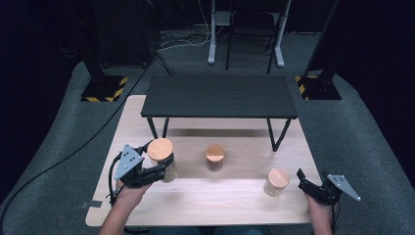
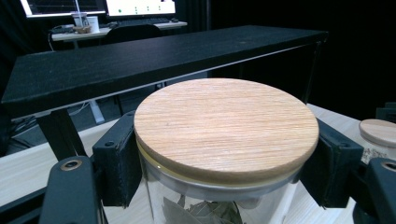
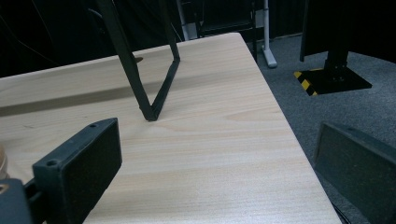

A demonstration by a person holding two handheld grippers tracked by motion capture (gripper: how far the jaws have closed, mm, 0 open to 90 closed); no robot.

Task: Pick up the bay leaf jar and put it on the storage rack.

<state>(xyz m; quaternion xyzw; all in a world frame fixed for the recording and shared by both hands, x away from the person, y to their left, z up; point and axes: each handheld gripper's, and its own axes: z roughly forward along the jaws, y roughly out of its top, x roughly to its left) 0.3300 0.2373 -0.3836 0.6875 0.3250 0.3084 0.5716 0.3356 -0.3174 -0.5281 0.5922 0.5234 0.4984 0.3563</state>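
A glass jar (image 1: 161, 157) with a round wooden lid (image 2: 226, 126) and dry leaves inside is at the table's left. My left gripper (image 1: 159, 161) is shut on it, and its black pads (image 2: 116, 163) press on the glass just under the lid from both sides. Two smaller wooden-lidded jars stand on the table, one in the middle (image 1: 215, 156) and one at the right (image 1: 277, 182). Right of that jar, my right gripper (image 1: 306, 183) stands open over the table's right edge, with nothing between its pads (image 3: 88, 161).
A low black shelf (image 1: 219, 95) on thin angled legs (image 3: 154, 88) spans the back of the light wooden table (image 1: 220, 200). Grey carpet surrounds the table, with yellow-and-black stand bases (image 1: 104, 88) and a cable on it. Desk legs stand behind.
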